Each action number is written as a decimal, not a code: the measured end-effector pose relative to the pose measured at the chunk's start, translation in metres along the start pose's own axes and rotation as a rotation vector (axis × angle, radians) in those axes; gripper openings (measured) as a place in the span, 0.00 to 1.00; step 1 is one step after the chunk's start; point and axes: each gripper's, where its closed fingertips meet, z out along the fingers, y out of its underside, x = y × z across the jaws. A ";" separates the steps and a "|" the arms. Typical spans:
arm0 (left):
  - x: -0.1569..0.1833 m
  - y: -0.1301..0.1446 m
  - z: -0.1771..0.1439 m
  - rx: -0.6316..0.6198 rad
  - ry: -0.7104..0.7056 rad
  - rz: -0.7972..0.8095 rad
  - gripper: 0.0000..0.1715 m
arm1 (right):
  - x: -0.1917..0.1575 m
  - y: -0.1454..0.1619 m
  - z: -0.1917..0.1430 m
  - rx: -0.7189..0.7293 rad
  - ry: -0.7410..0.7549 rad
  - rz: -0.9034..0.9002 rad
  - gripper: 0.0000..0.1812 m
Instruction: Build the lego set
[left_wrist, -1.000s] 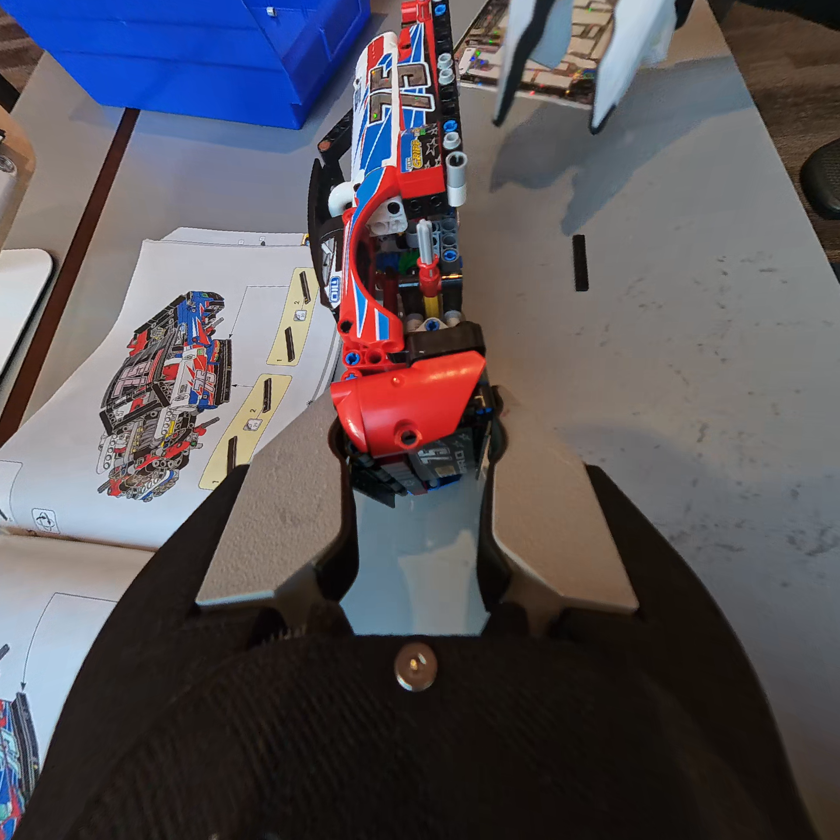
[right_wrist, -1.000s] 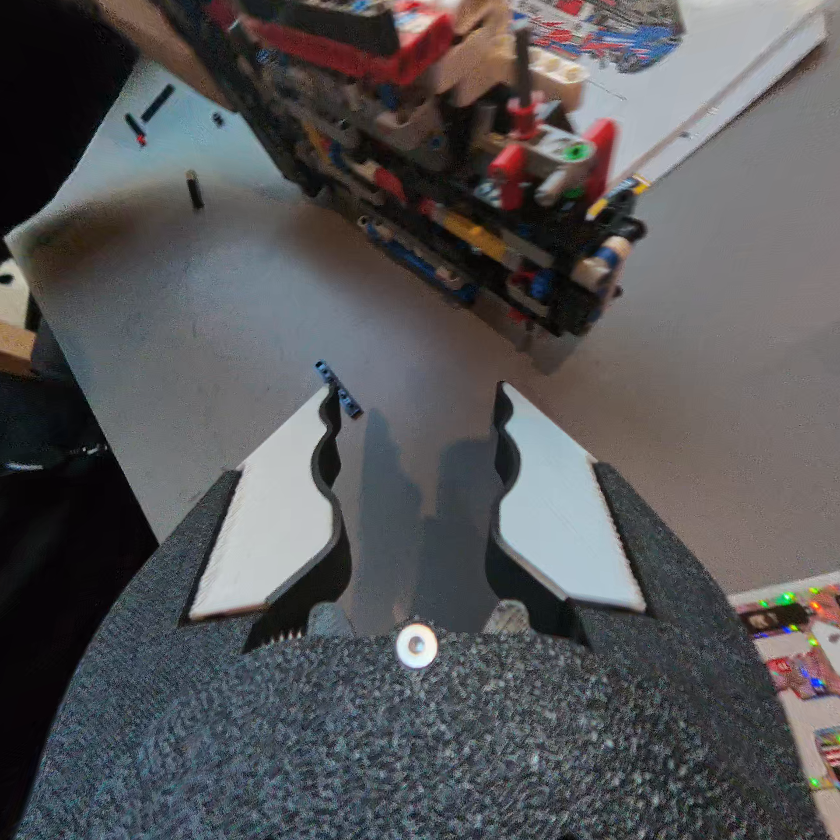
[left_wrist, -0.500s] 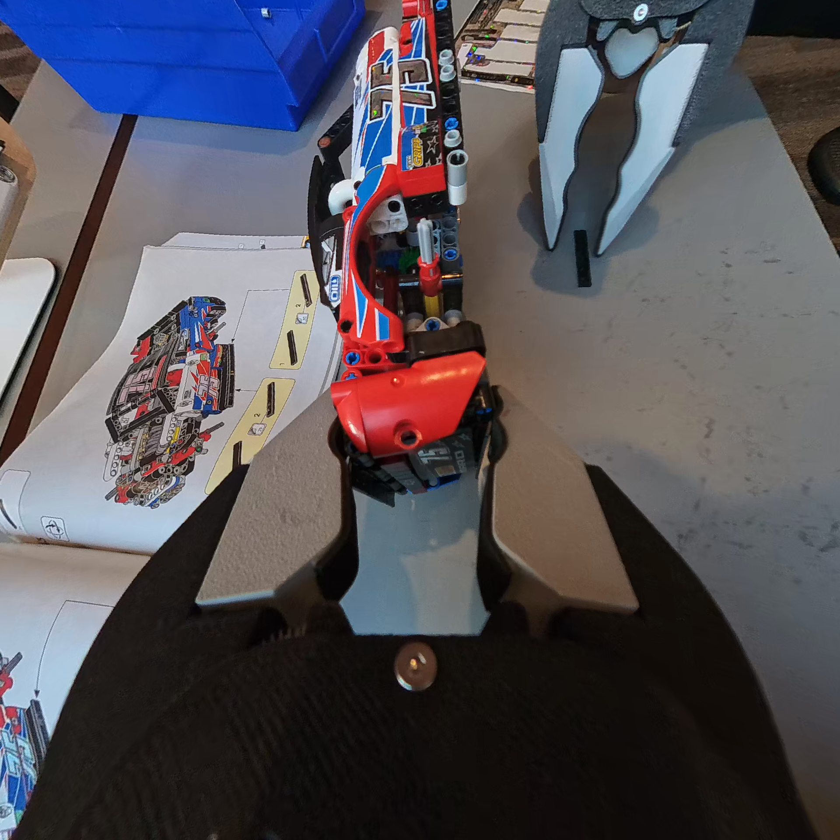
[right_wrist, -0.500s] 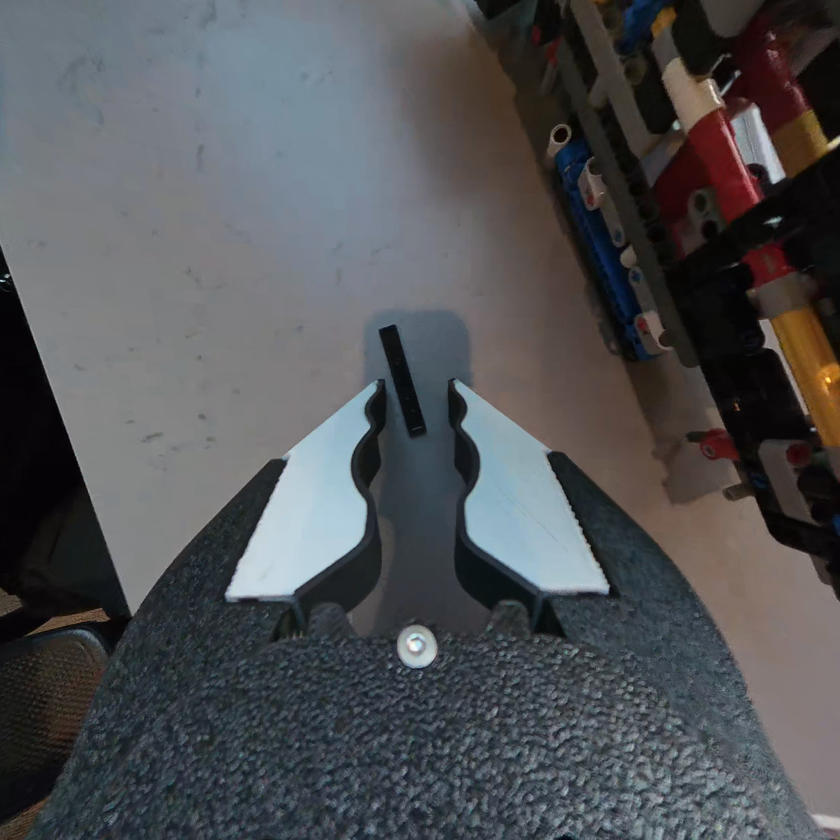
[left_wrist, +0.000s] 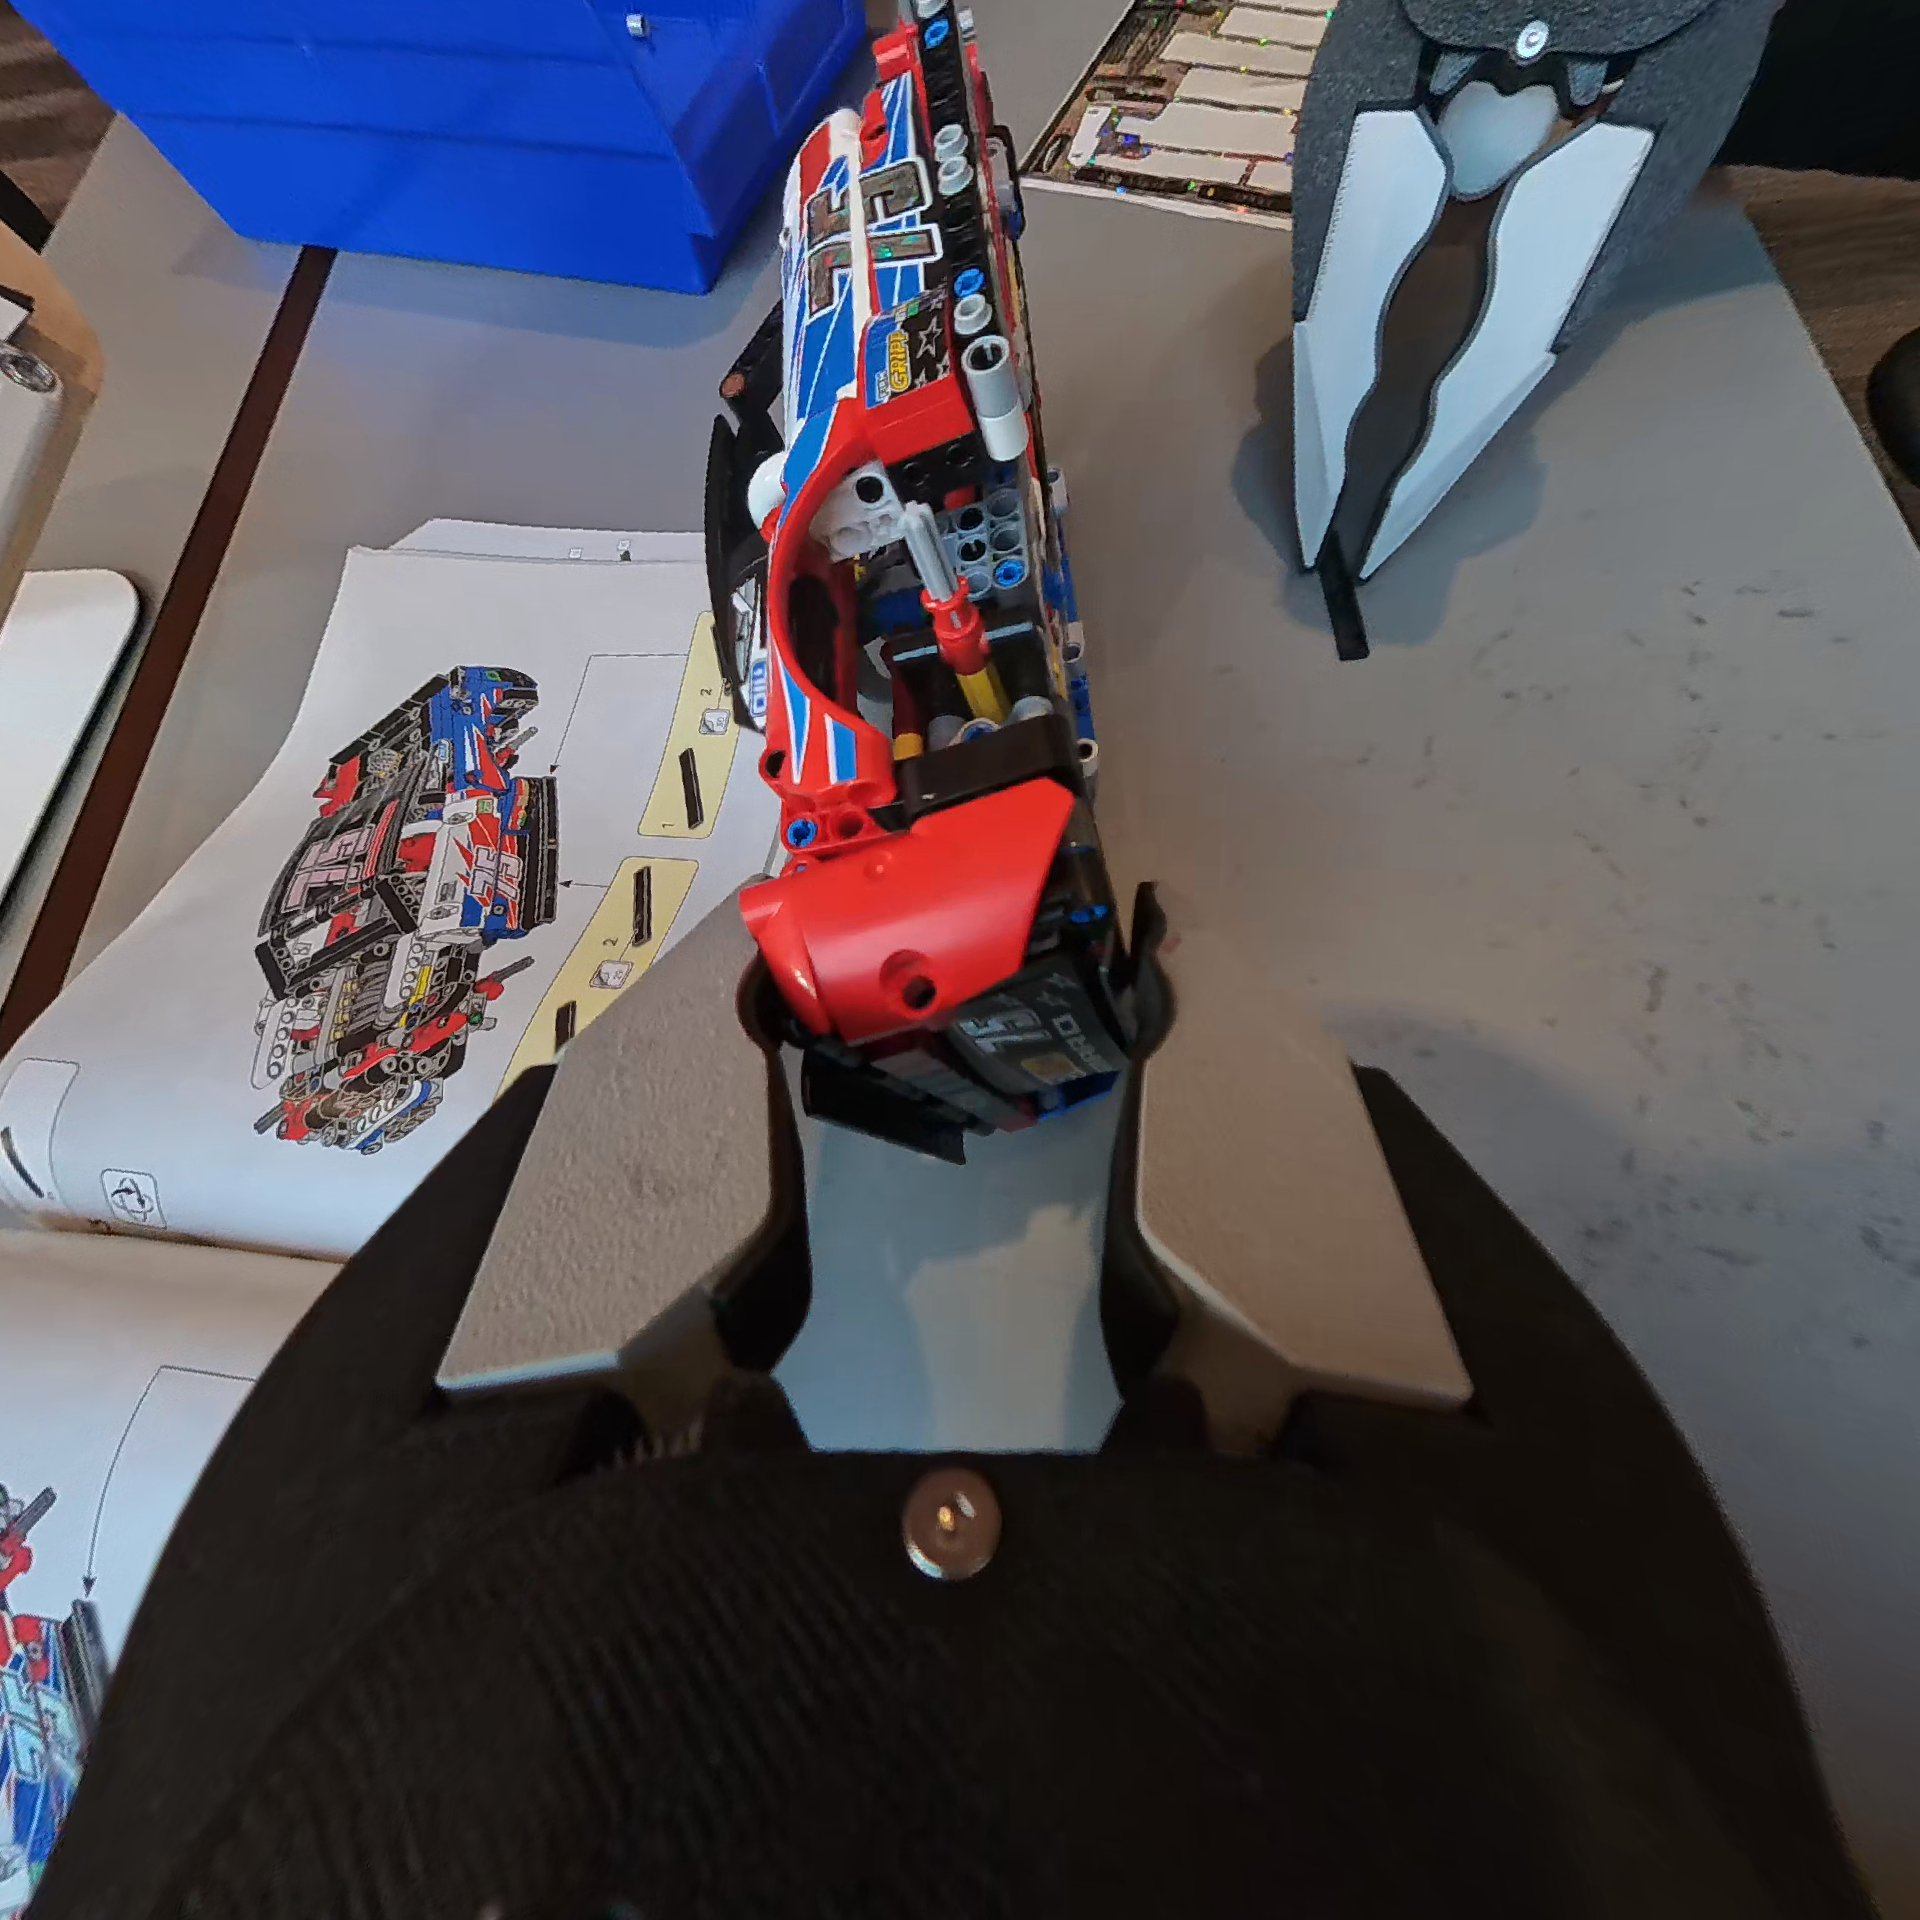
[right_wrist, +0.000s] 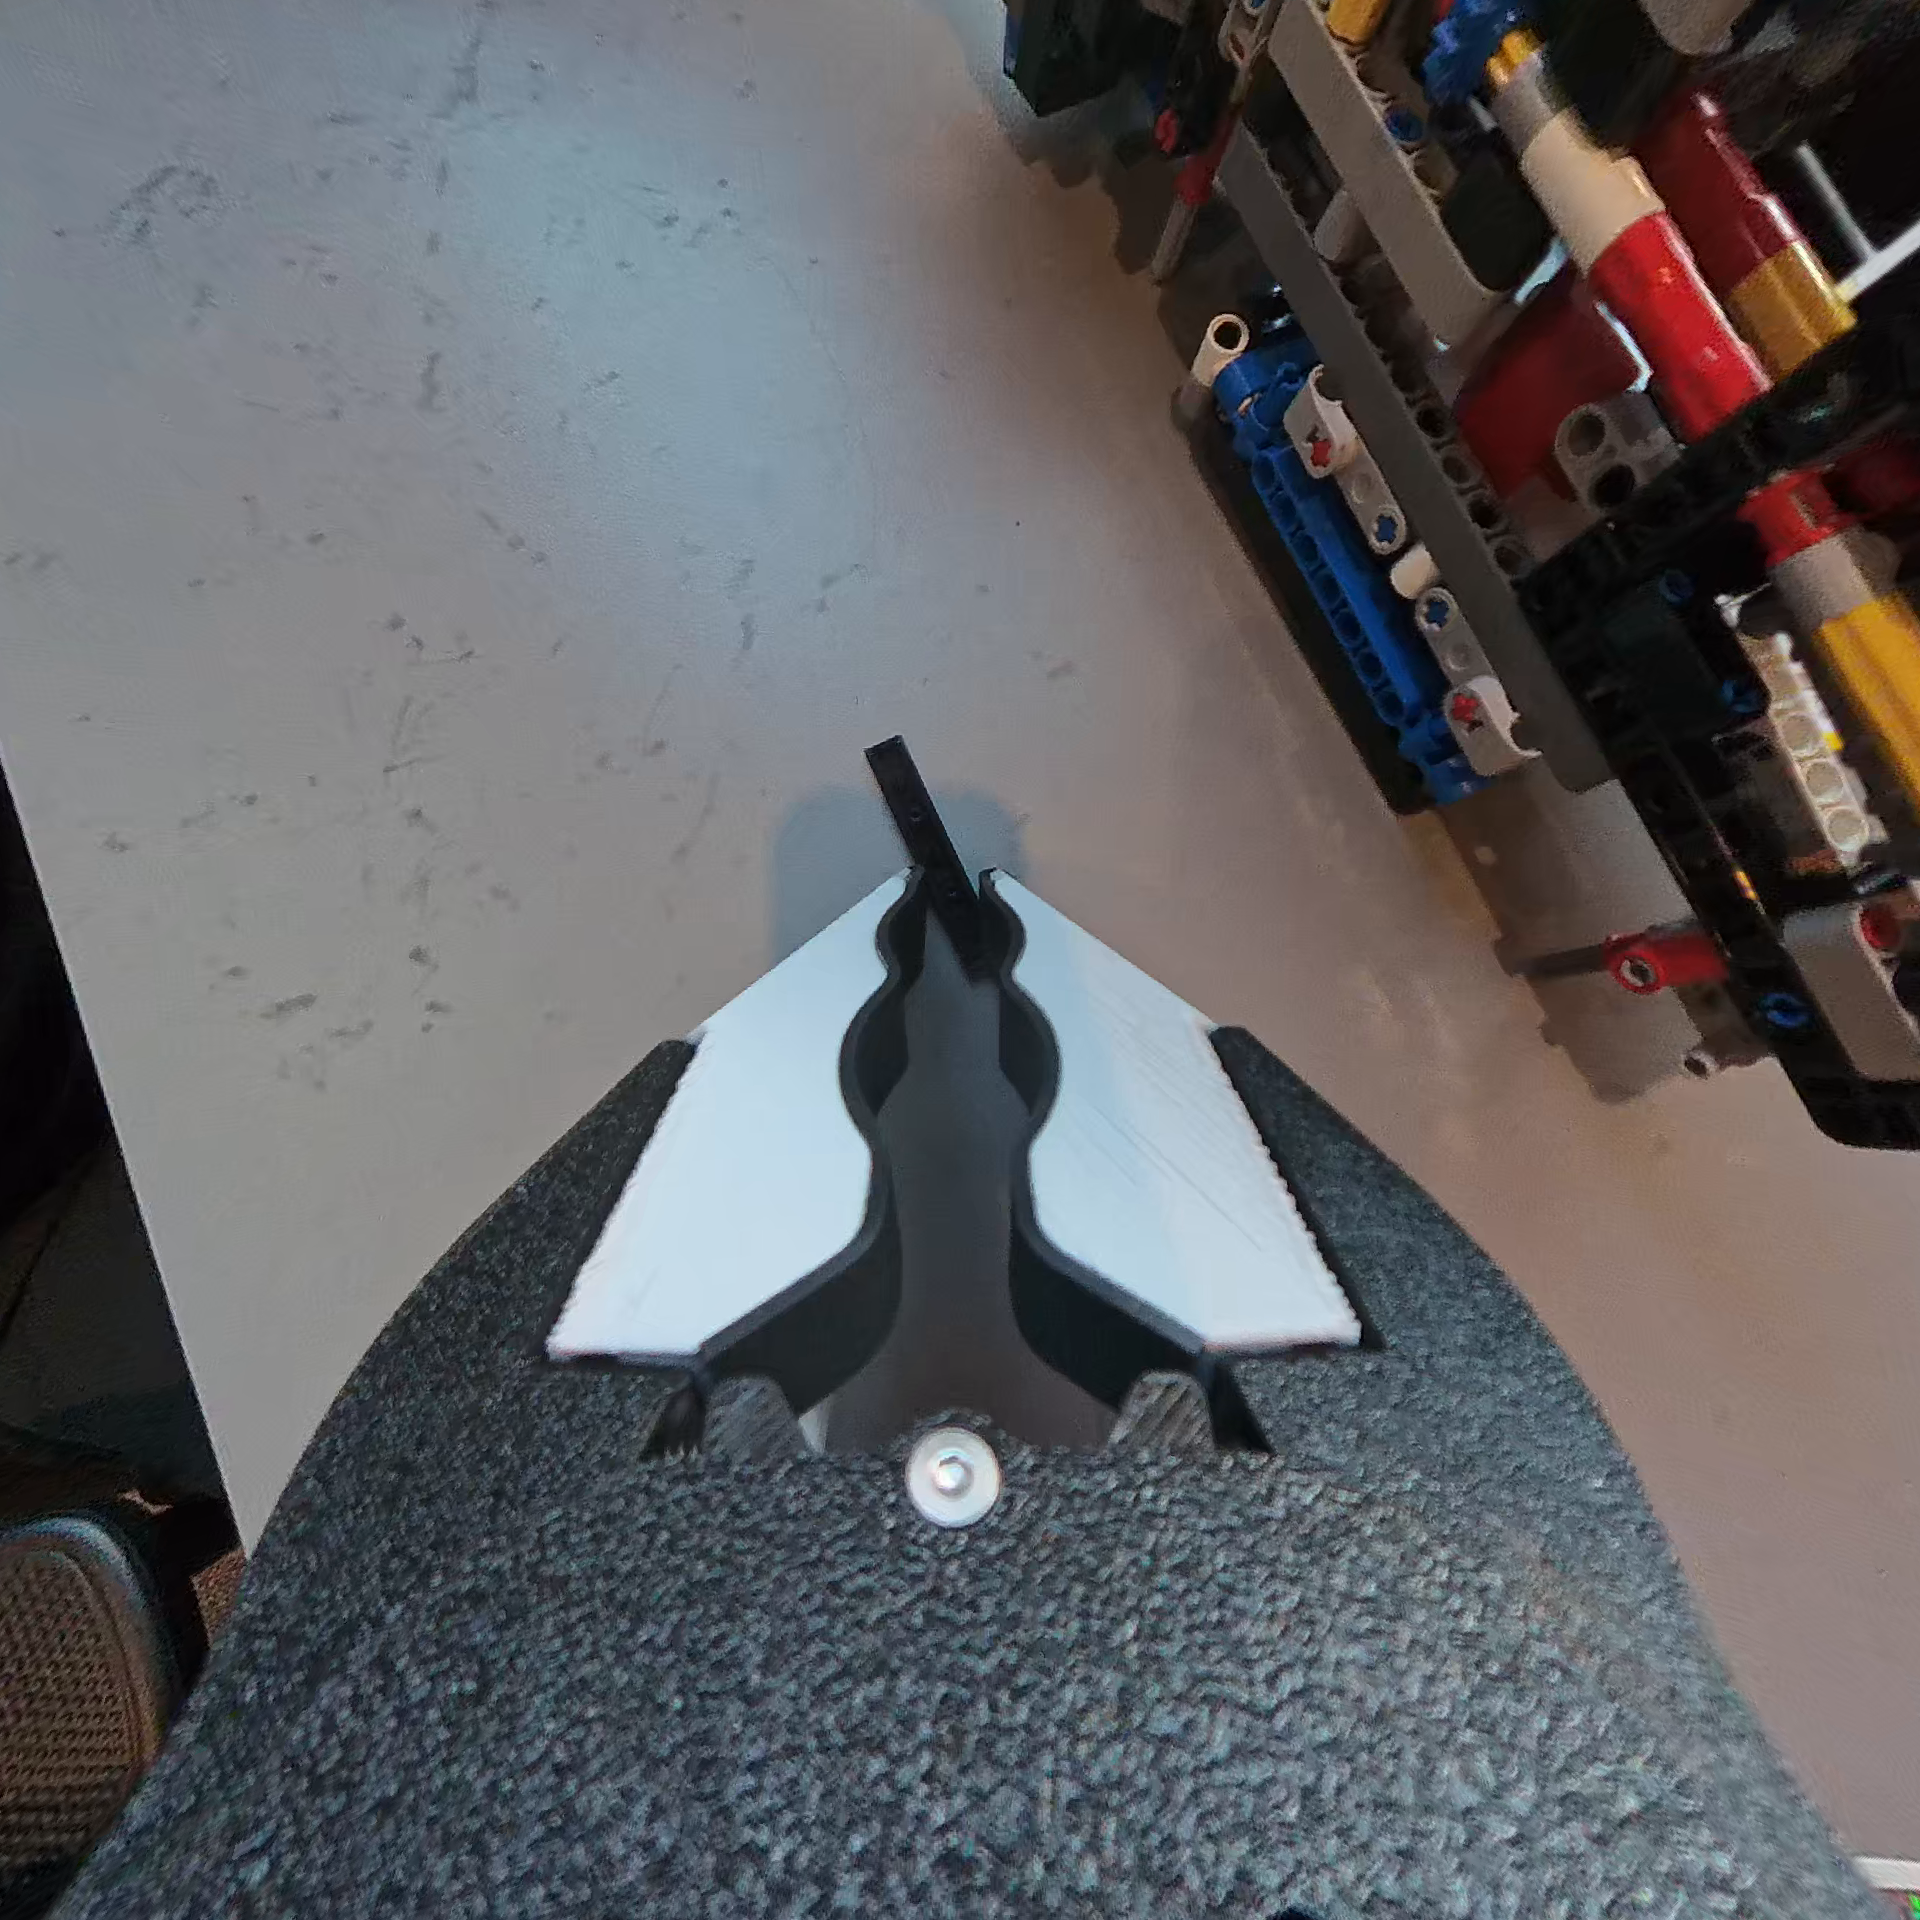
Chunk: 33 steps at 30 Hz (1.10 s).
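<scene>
While the left hand-held gripper (left_wrist: 951, 997) is clamped on the near end of the lego car model (left_wrist: 904, 499), the model stands on its side on the grey counter (left_wrist: 1558, 883), its length running away from the camera. Red nose panel and dark stickered panel sit between the two fingers; both fingers touch the model. Left of the model lies the open instruction booklet (left_wrist: 343, 883), its page showing a drawing of the car. A blue bin (left_wrist: 447, 114) sits at the far left of the counter, and a sticker sheet (left_wrist: 1184, 114) lies at the far edge beyond the model. To the right of the model, well apart from it, the right hand-held gripper (left_wrist: 1335, 566) points down at the counter, fingertips nearly together on a thin black lego beam (left_wrist: 1349, 618); the beam's lower end shows below the tips.

Right wrist view: the right hand-held gripper (right_wrist: 951, 883) is pinched on the black lego beam (right_wrist: 920, 821), which sticks out forward past the fingertips, tilted slightly left. Whether the far end touches the counter (right_wrist: 416, 520) cannot be told. The underside of the lego car model (right_wrist: 1558, 468) fills the upper right: grey and blue beams, red and yellow axle parts, black frame. The beam and model are apart.
</scene>
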 end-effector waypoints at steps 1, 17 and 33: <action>0.001 0.000 0.000 -0.002 -0.004 0.004 0.37 | 0.000 -0.002 -0.002 0.023 0.000 0.006 0.05; -0.005 0.002 0.001 0.018 0.035 -0.070 0.38 | 0.005 0.005 -0.008 0.018 0.024 0.036 0.15; -0.003 0.002 0.000 0.020 0.037 -0.047 0.38 | 0.005 0.000 -0.018 0.040 -0.022 0.034 0.19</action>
